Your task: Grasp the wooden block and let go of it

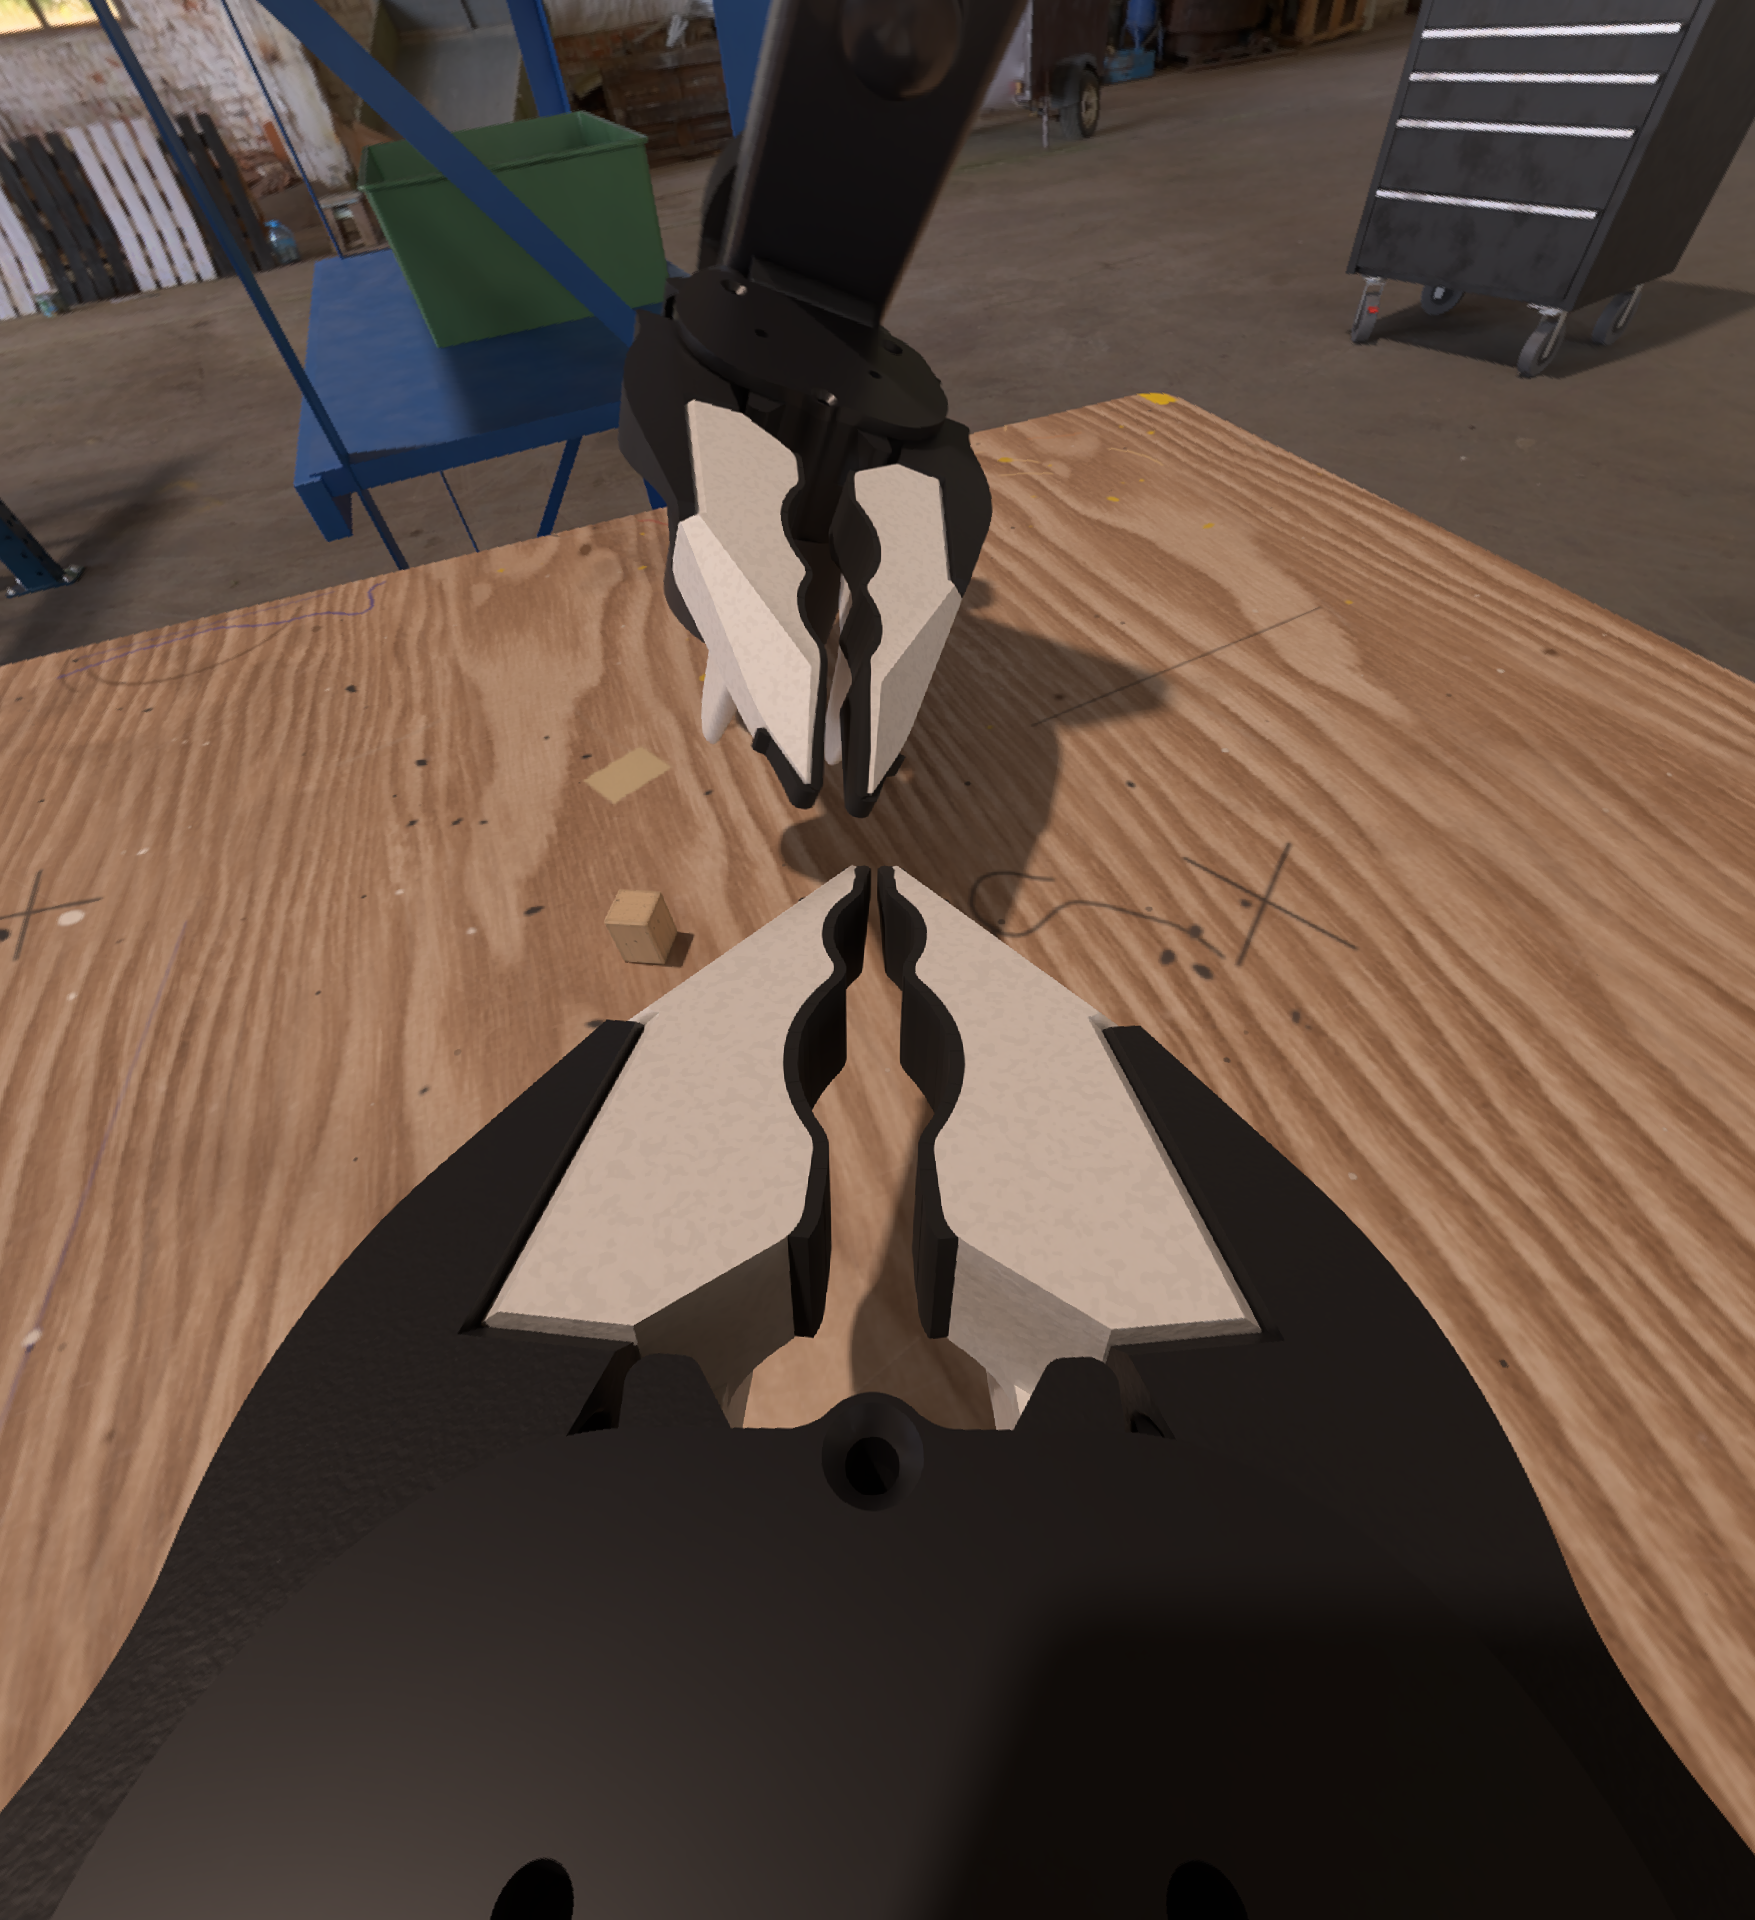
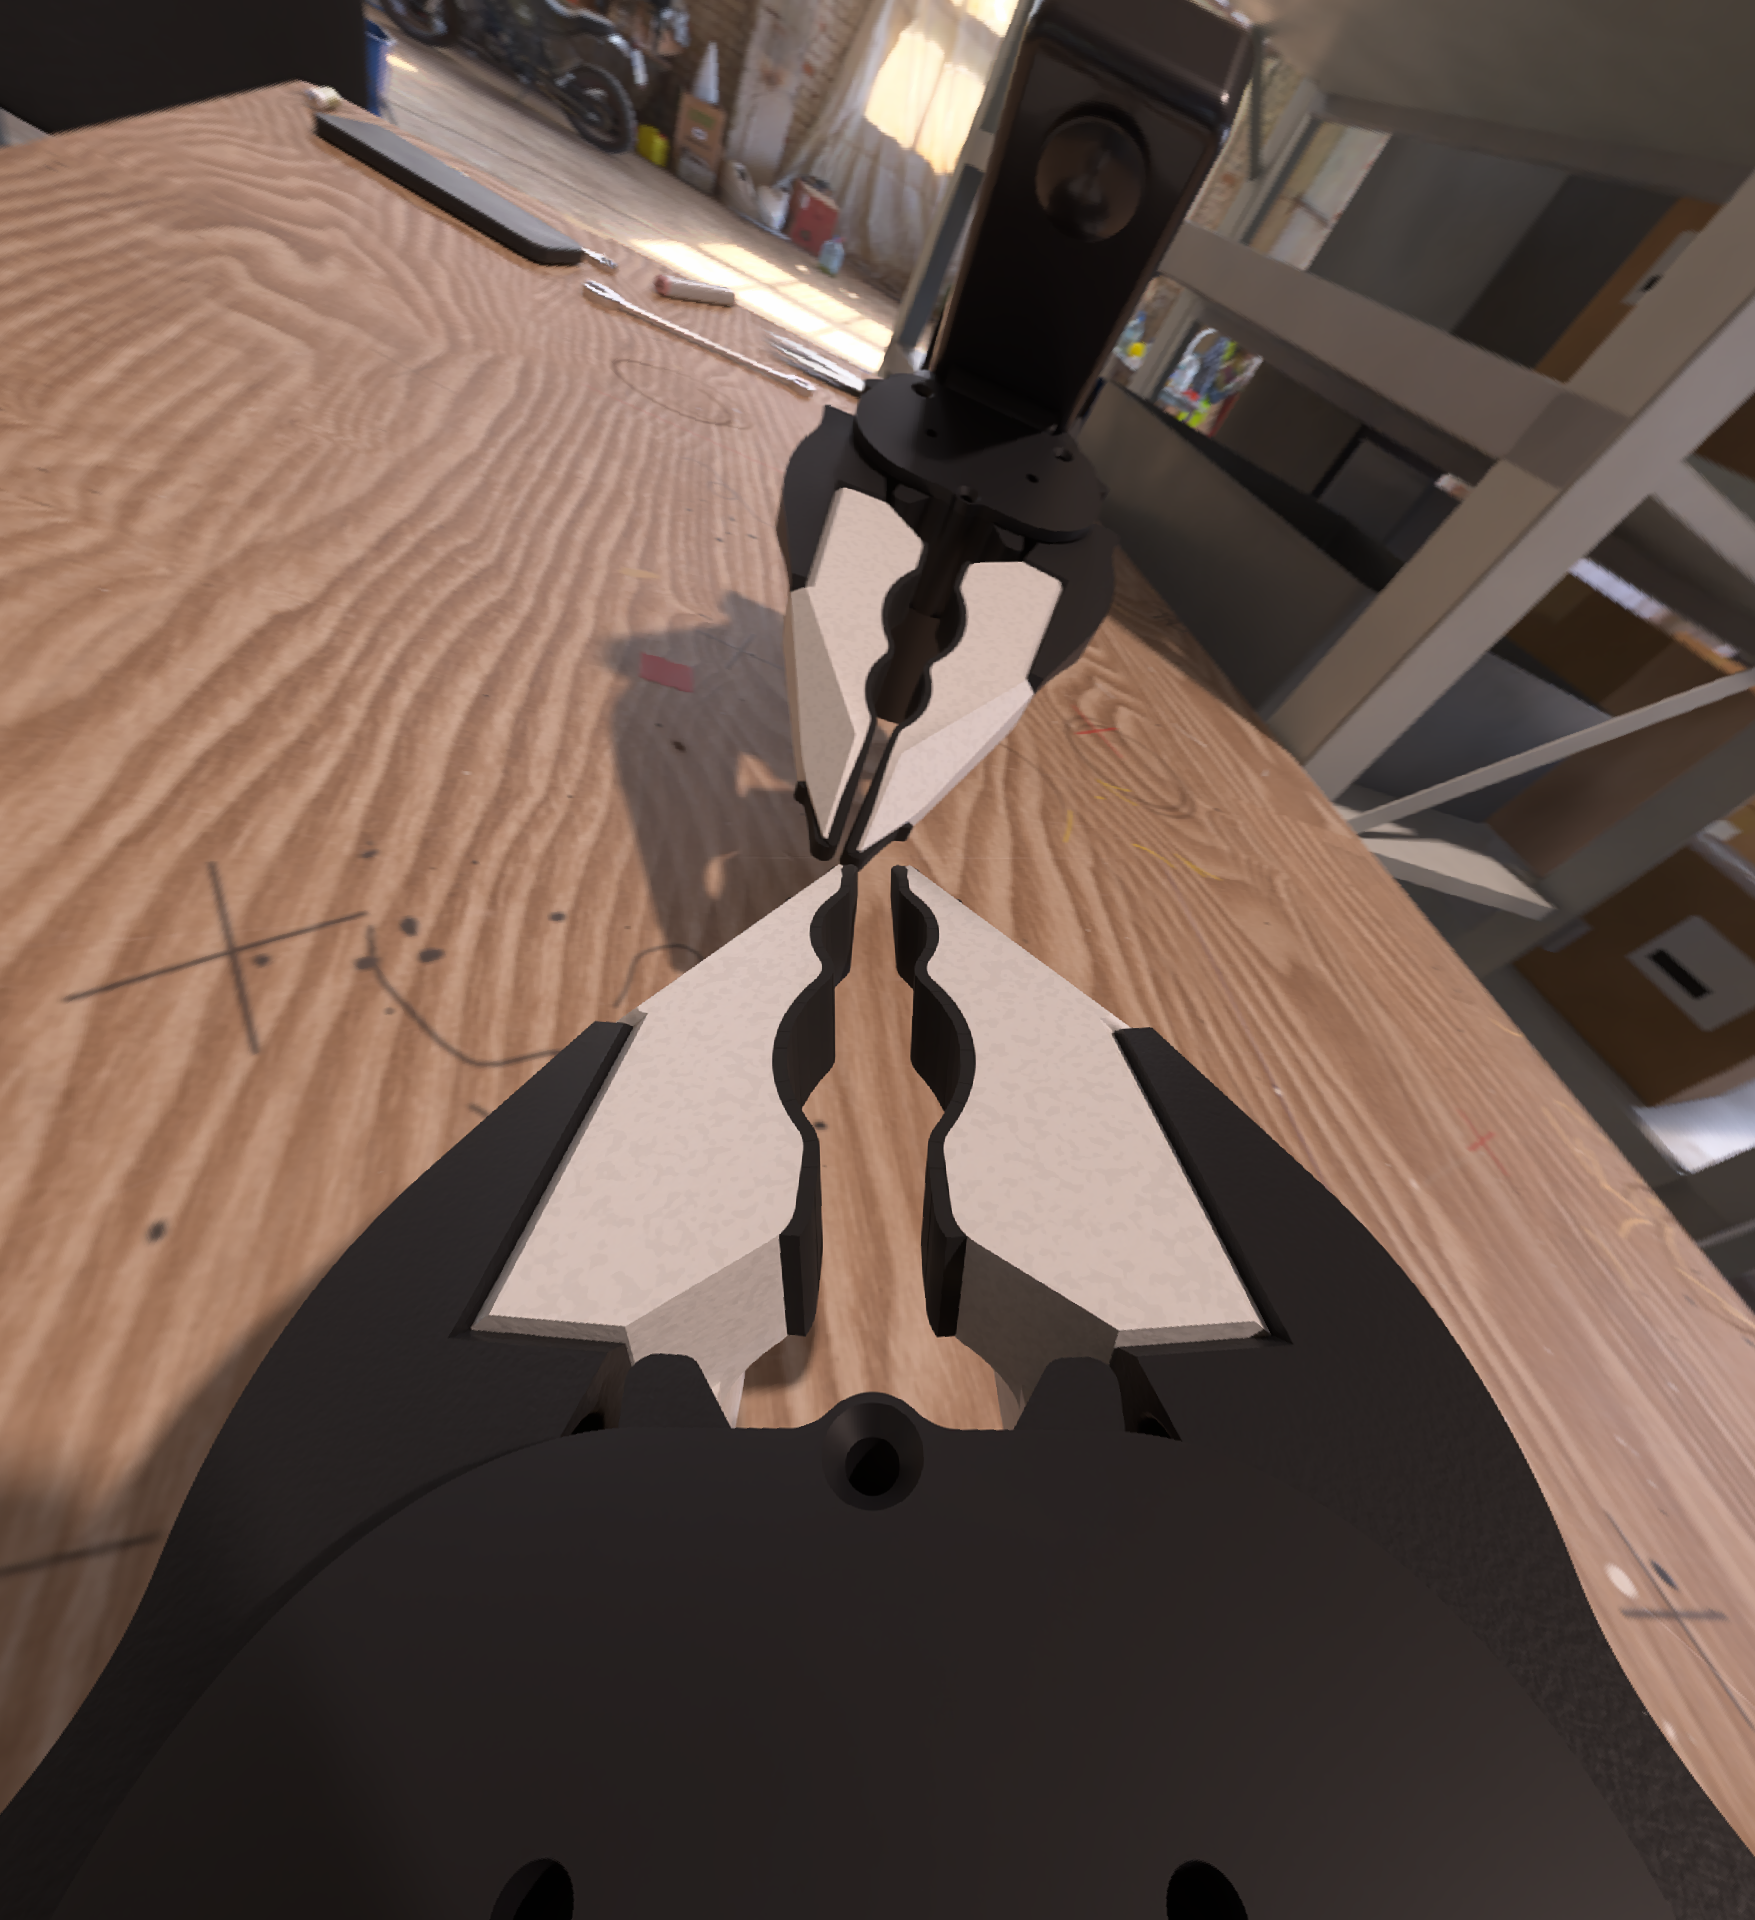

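A small light wooden block (image 1: 641,928) stands on the plywood table (image 1: 1372,1039), just left of my left gripper's fingertips and apart from them. My left gripper (image 1: 873,878) is shut and empty. It also shows in the right wrist view (image 2: 845,847), tips touching and pointing down at the table. My right gripper (image 2: 873,881) is all but shut, with a narrow slit between its fingers and nothing in it. In the left wrist view it (image 1: 831,802) hangs tip-down just beyond my left gripper, tip to tip. The block is hidden in the right wrist view.
A tan patch (image 1: 627,774) and a red patch (image 2: 667,670) lie flat on the table. A flat black piece (image 2: 447,187) and thin tools (image 2: 696,332) lie at the far edge. Off the table stand a green bin (image 1: 509,223), a black drawer cabinet (image 1: 1538,156) and grey shelving (image 2: 1579,468).
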`<state>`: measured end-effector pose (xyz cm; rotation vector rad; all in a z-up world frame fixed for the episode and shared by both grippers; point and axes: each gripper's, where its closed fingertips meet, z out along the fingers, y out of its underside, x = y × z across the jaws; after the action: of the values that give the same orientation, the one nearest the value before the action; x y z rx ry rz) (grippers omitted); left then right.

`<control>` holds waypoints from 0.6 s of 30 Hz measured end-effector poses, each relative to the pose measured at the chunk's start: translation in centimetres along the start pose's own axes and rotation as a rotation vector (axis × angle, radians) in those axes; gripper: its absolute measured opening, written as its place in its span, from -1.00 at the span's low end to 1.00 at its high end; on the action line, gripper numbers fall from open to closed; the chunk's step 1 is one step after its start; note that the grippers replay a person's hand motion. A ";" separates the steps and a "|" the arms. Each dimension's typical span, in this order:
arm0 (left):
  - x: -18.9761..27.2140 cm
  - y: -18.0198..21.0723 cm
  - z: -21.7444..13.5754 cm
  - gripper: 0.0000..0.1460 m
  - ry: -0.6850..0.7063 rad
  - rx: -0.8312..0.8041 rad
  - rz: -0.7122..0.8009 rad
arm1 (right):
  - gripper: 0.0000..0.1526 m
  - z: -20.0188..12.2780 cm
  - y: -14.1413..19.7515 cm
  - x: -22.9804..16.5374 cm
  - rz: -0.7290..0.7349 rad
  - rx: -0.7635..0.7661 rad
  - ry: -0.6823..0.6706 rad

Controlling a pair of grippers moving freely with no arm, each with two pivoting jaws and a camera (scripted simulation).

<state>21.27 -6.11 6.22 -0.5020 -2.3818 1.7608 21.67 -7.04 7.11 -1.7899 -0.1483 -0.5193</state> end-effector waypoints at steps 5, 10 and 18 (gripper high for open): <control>0.4 0.0 0.1 -0.98 0.019 0.003 0.032 | -0.95 0.0 0.0 -0.9 0.059 -0.013 -0.092; 0.7 0.1 0.4 -0.98 0.039 -0.003 0.023 | -0.99 0.1 0.1 -1.4 0.090 -0.027 -0.141; 1.0 0.3 0.6 -0.98 0.047 -0.023 0.044 | -0.98 0.2 0.5 -1.9 0.090 -0.062 -0.171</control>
<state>20.26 -6.22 5.67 -0.5970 -2.3788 1.7215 20.19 -6.63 5.85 -1.8918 -0.1710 -0.3094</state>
